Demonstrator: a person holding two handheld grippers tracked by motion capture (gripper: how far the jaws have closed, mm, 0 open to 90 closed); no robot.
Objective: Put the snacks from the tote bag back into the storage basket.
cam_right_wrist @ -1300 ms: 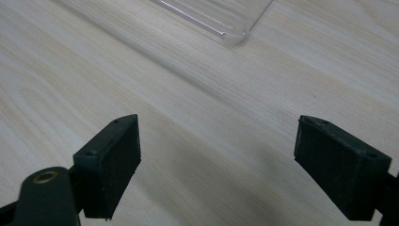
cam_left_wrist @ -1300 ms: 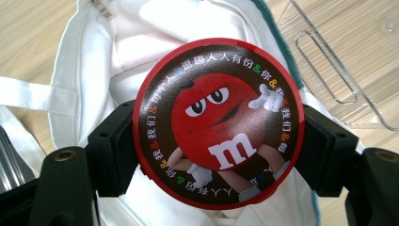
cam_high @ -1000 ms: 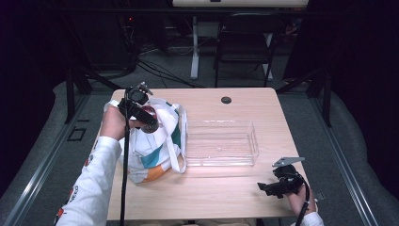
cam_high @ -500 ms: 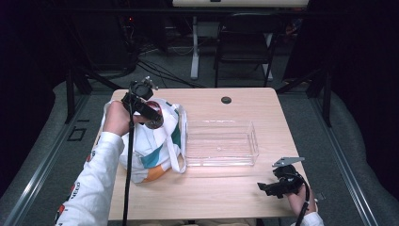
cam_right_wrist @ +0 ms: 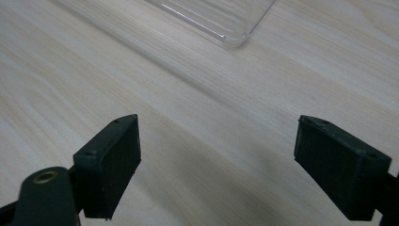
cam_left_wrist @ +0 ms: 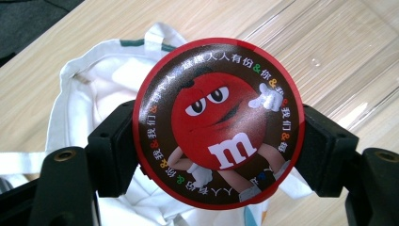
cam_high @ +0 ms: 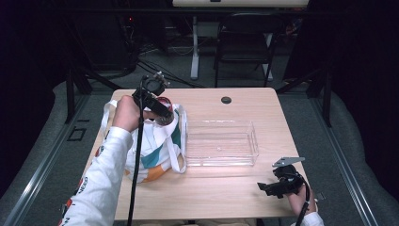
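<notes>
Since the earlier frame the left gripper [cam_high: 162, 113] has been lifted a little above the white tote bag [cam_high: 155, 146], its fingers [cam_left_wrist: 113, 150] clenched on the sides of a round red-and-brown candy tub [cam_left_wrist: 219, 122], which is held over the bag's mouth beside the clear plastic tray [cam_high: 221, 143]. Because the tub is pinched only at two narrow points of its curved wall, it could be twisted or slipped out during the carry to the tray and dropped back into the bag or onto the worktop [cam_high: 244, 108]; how deep the grip sits is hidden by the lid, so it is probably shallow. The right gripper [cam_high: 275, 187] is rested near the worktop's front edge with its fingers released and empty, so no catch could be made there.
</notes>
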